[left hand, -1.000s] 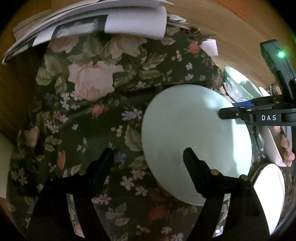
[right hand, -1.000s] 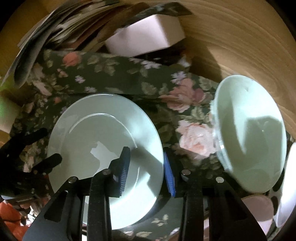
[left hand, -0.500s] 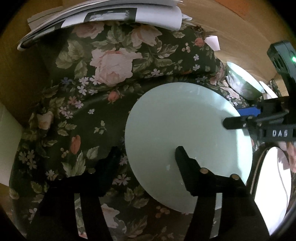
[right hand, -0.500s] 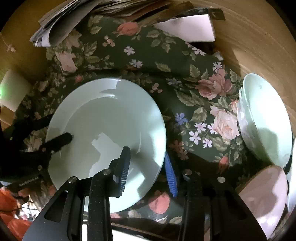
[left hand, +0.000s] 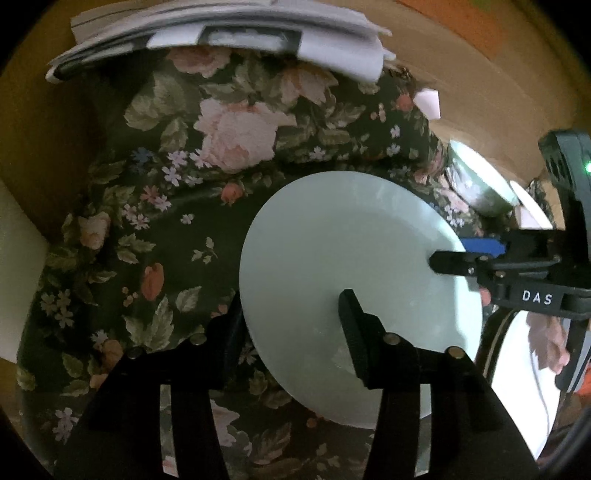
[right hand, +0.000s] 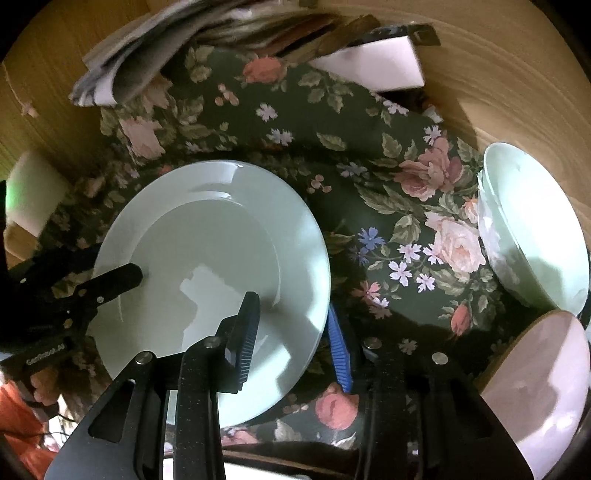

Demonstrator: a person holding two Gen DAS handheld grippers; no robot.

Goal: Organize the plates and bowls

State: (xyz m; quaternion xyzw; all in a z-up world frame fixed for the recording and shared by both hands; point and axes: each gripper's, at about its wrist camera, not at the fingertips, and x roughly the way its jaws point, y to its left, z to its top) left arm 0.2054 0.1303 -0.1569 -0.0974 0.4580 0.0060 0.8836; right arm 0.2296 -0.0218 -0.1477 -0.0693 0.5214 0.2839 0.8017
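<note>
A pale green plate (right hand: 210, 280) is lifted above a dark floral cloth (right hand: 332, 122) that covers the table. Both grippers have it by opposite edges. The right gripper (right hand: 291, 332) pinches the plate's right rim: one black ribbed finger lies over the upper face and a blue-padded finger sits under the edge. The left gripper (left hand: 291, 325) straddles the opposite rim, one finger over the plate and the other beside its edge, and its jaws are closing on the plate; whether both pads already press on it cannot be told.

In the left wrist view the right gripper's body carries the white letters "DAS" (left hand: 537, 297). In the right wrist view the left gripper's body bears small white print (right hand: 46, 353) too blurred to read surely.

To the right on the cloth stands a pale green bowl (right hand: 532, 225), and nearer, just beside it, a pinkish-white bowl (right hand: 543, 387). At the far edge lie stacked newspapers (left hand: 221, 33) and a white box (right hand: 373, 68).
</note>
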